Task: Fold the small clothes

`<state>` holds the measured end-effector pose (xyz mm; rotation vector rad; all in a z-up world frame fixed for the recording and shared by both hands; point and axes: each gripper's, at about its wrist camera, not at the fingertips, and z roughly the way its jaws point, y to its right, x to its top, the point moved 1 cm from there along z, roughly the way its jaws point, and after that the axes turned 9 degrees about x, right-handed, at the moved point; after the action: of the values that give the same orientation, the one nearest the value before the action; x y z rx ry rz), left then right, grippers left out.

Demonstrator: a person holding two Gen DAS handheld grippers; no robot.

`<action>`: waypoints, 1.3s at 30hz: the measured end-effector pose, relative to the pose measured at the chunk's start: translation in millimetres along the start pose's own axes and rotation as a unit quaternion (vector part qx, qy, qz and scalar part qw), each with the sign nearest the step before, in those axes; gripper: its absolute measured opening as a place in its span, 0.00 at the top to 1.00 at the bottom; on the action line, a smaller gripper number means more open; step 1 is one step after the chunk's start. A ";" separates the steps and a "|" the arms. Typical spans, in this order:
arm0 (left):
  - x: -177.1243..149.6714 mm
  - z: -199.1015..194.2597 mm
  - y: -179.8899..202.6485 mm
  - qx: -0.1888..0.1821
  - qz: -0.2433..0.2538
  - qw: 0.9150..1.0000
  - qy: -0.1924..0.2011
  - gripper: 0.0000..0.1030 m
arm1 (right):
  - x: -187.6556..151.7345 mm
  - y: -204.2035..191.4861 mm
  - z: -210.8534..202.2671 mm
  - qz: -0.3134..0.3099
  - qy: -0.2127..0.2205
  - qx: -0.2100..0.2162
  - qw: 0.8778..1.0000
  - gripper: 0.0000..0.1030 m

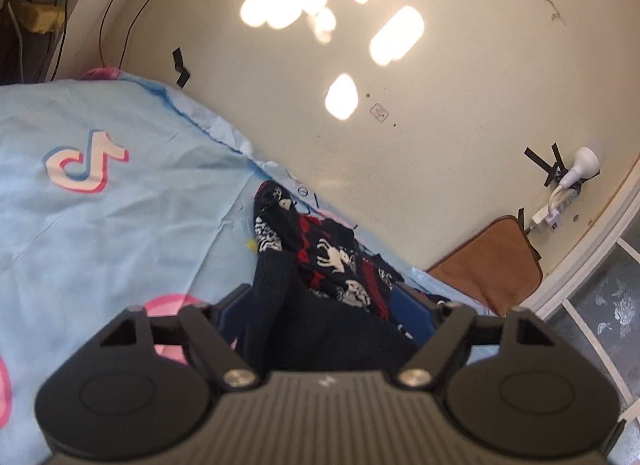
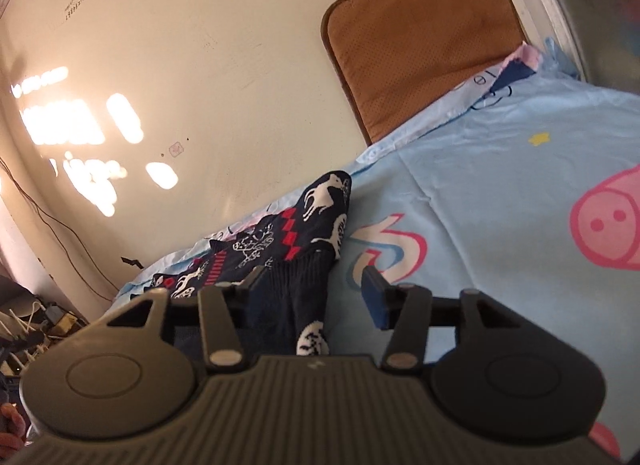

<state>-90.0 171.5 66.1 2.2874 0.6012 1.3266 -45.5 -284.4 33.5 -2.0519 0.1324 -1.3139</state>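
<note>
Between both tools, the navy patterned sweater [image 1: 332, 261] is lying on the blue sheet [image 1: 120, 225]. The left gripper [image 1: 324, 301] and right gripper [image 2: 316, 285] are straddling its ribbed cuffs, jaws wide. Closing now risks catching the sheet at six o'clock, or one knit layer slipping free.

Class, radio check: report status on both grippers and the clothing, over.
Left gripper open around sweater. Right gripper open, sweater between fingers. Sweater bunched on blue bedsheet. Nothing in the way.

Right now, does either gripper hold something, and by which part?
Neither grip is clear. The dark patterned sweater lies between the fingers of the left gripper and the right gripper, near its ribbed edge; both look open.
</note>
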 end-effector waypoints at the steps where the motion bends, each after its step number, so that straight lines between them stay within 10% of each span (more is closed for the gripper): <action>1: -0.3 4.3 7.1 0.002 0.012 1.000 0.008 0.22 | -2.2 -3.9 3.0 -0.008 0.007 -0.005 1.000 0.38; 7: -25.3 37.3 63.0 0.043 0.161 0.982 0.084 0.04 | -13.2 -25.7 31.6 -0.069 0.012 -0.017 0.997 0.26; 14: -85.5 54.0 105.5 0.126 0.333 0.908 0.219 0.00 | -27.2 -31.7 36.7 -0.107 0.010 -0.022 0.994 0.22; 17: -91.8 48.7 111.9 0.143 0.346 0.894 0.245 0.00 | -27.1 -30.3 38.4 -0.096 0.006 -0.021 0.995 0.22; 26: -82.3 40.7 97.1 0.223 0.282 0.891 0.276 0.00 | -27.1 -30.9 41.0 -0.089 -0.005 -0.005 0.996 0.21; 35: -96.0 43.9 114.5 0.240 0.334 0.863 0.293 0.00 | -27.7 -29.2 39.5 -0.080 -0.002 -0.002 0.997 0.20; 39: -91.4 40.4 107.7 0.239 0.308 0.873 0.292 0.00 | -27.2 -28.0 40.4 -0.074 -0.004 0.001 0.997 0.19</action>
<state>-79.0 26.7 44.5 2.5682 0.4111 2.4725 -32.5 -231.7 19.1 -2.0985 -0.0269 -1.3935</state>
